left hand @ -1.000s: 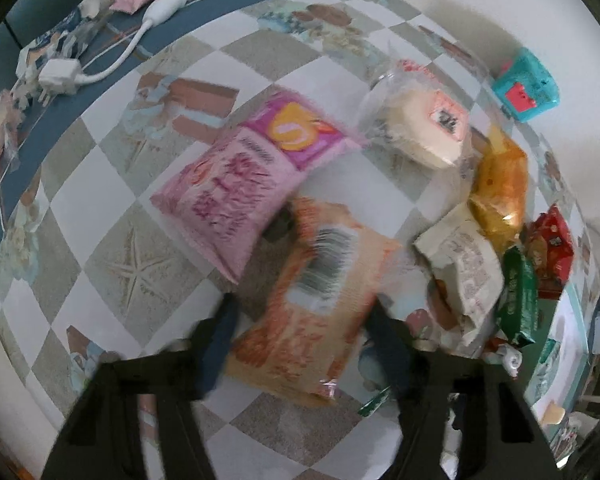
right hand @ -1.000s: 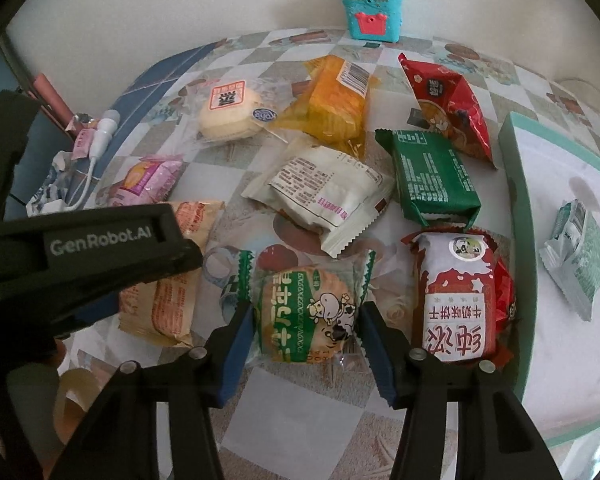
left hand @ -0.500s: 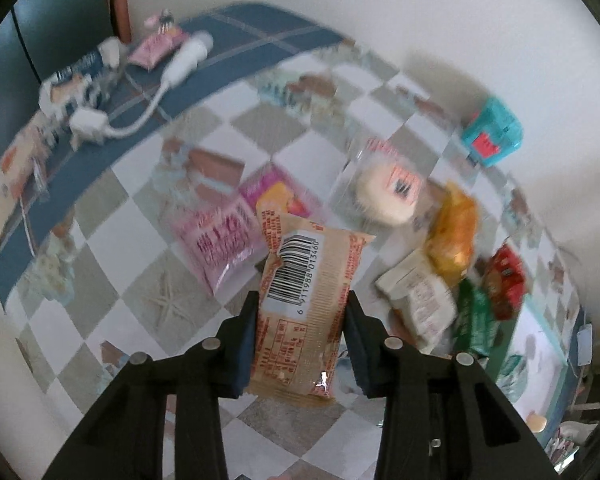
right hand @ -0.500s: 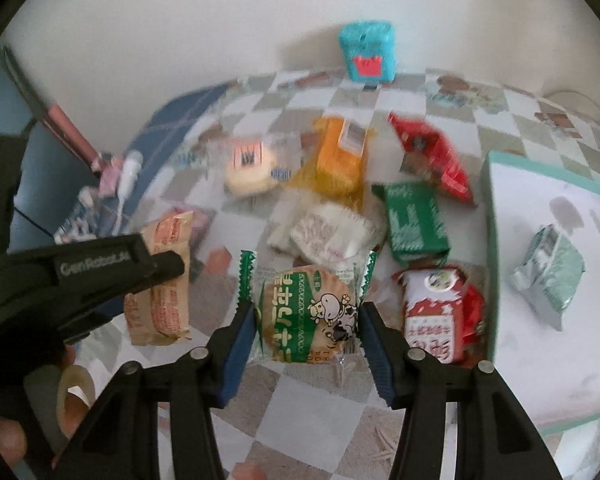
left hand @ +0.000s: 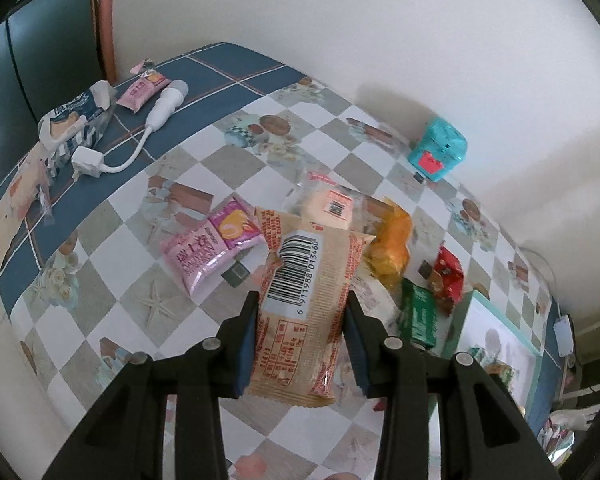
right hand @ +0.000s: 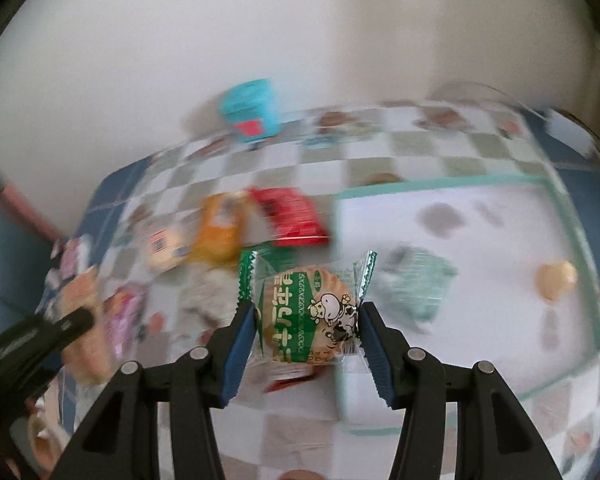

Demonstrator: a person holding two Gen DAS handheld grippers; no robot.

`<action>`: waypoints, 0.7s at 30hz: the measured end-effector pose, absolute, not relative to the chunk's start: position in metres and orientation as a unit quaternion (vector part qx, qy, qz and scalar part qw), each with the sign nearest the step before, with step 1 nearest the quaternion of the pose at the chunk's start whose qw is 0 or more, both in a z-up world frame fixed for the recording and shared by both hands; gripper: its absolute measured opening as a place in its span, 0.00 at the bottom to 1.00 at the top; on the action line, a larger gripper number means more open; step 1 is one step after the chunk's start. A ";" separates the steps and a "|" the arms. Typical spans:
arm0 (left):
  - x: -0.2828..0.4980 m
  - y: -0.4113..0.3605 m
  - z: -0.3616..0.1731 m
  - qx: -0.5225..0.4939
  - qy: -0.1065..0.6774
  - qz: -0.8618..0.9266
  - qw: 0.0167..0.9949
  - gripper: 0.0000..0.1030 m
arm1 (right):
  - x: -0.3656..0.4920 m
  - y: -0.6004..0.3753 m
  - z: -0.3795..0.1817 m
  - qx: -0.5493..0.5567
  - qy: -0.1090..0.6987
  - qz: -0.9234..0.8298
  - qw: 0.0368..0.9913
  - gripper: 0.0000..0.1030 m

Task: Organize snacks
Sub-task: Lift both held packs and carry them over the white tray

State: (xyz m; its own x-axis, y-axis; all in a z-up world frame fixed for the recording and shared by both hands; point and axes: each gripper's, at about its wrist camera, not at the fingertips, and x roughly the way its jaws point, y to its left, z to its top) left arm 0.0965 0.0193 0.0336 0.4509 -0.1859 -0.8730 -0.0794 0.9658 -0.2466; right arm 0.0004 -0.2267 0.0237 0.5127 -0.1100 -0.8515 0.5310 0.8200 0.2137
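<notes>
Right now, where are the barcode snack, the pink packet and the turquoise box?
barcode snack [left hand: 300, 280]: left wrist view, on its barcode label.
pink packet [left hand: 204, 258]: left wrist view, middle of its front.
turquoise box [left hand: 438, 152]: left wrist view, its front face.

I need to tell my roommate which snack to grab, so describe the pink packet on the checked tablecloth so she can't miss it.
Start at the checked tablecloth and find the snack pile in its middle. The pink packet lies on the pile's left edge, flat, beside the clear-wrapped pale bun. It is the only pink wrapper in the pile, with a purple end panel bearing an orange picture.
</notes>
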 end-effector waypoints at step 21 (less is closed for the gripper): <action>0.019 -0.160 0.038 0.017 0.538 -0.224 0.813 0.40 | -0.118 -0.382 0.027 0.350 0.393 -0.418 0.741 0.54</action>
State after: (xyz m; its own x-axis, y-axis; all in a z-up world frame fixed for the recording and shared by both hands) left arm 0.0185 -0.1604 0.0376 0.3212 -0.3449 -0.8820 0.3821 0.8994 -0.2126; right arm -0.1177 -0.3821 0.0273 0.3425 -0.3445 -0.8741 0.8938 0.4060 0.1902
